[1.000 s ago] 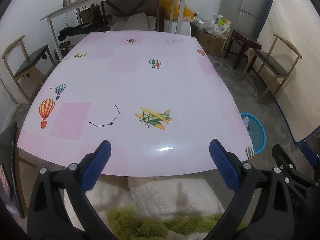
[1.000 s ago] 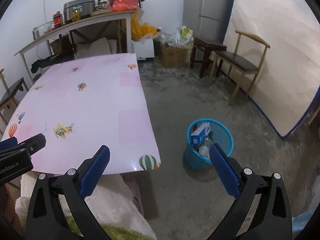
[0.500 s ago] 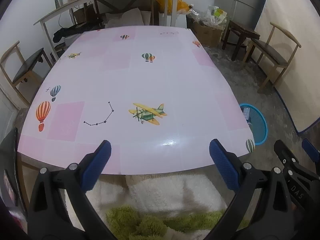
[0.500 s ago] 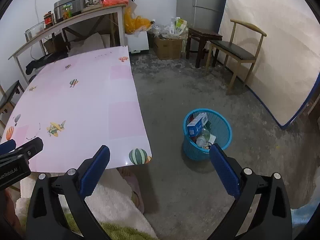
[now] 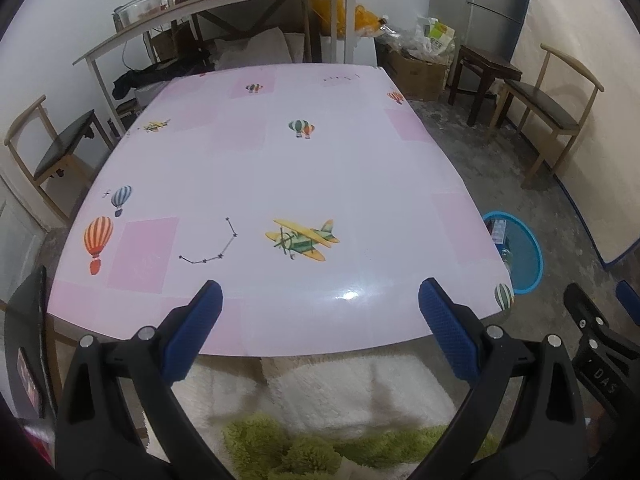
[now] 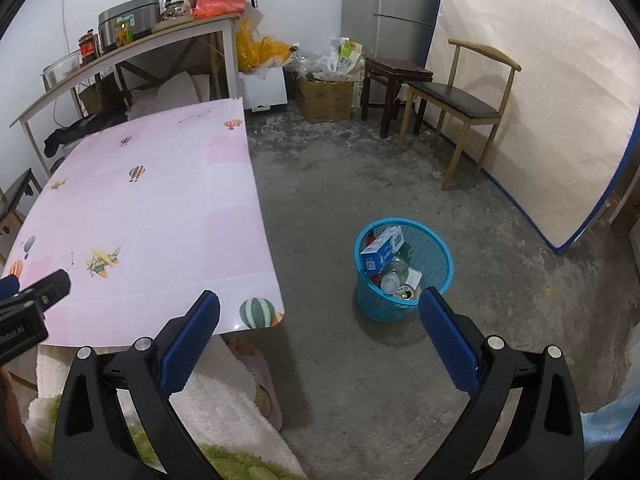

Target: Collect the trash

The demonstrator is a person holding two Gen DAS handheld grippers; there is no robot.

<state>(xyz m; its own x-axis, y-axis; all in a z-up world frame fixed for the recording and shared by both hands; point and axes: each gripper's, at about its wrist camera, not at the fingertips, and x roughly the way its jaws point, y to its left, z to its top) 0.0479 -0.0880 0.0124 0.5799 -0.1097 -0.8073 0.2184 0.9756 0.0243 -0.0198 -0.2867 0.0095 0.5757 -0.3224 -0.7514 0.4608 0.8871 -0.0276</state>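
Note:
A blue mesh trash basket [image 6: 434, 276] stands on the concrete floor right of the table; in it lie a blue-and-white carton [image 6: 382, 249], a clear bottle [image 6: 393, 276] and a can. The same basket [image 5: 528, 258] shows past the table's right edge in the left wrist view. My left gripper [image 5: 320, 304] hangs open over the near edge of the pink table [image 5: 280, 168], nothing between its blue pads. My right gripper [image 6: 319, 316] is open too, above the floor between the table corner and the basket, holding nothing. No loose item lies on the tabletop.
Wooden chairs [image 6: 468, 108] and a dark stool [image 6: 394, 76] stand at the right, another chair [image 5: 52, 148] at the left. A cluttered shelf [image 5: 224, 8], cardboard box [image 6: 326, 96] and bags fill the back. White and green fluffy fabric [image 5: 340, 396] lies below the table's near edge.
Both views shifted slightly: the cameras dipped and came back, so the table and basket sit about where they were a second ago. Both grippers stayed open and empty.

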